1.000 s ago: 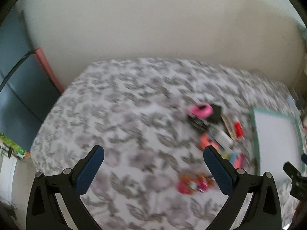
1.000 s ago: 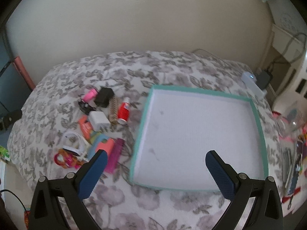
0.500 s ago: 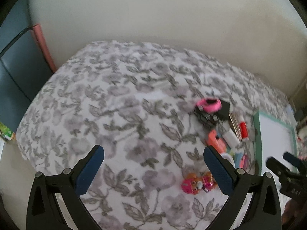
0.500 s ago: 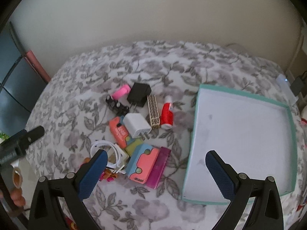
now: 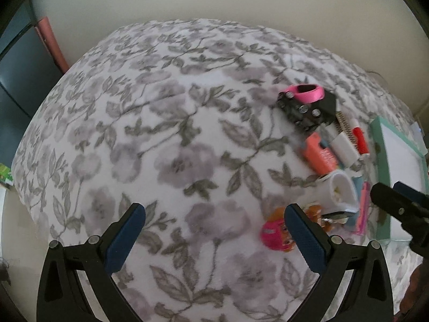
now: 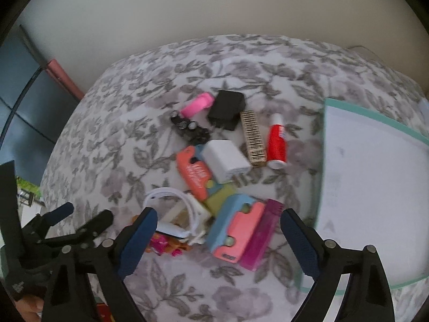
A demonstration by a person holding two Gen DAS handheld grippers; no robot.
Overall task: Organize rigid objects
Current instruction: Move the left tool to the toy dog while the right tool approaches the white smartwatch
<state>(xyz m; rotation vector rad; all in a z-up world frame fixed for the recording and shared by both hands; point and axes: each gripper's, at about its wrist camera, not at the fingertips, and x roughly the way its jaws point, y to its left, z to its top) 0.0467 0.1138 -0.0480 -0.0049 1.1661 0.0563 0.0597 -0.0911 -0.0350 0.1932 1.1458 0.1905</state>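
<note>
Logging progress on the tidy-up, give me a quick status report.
Left gripper open, empty. Right gripper open, empty, above the pink-and-blue rectangular case. Teal-rimmed white tray holds nothing visible. Small items bunched together beside it.

Two chargers (image 6: 226,160) (image 6: 226,109) — one tray (image 6: 375,123), one red bottle (image 6: 277,145), one pink tube (image 6: 197,104)
</note>
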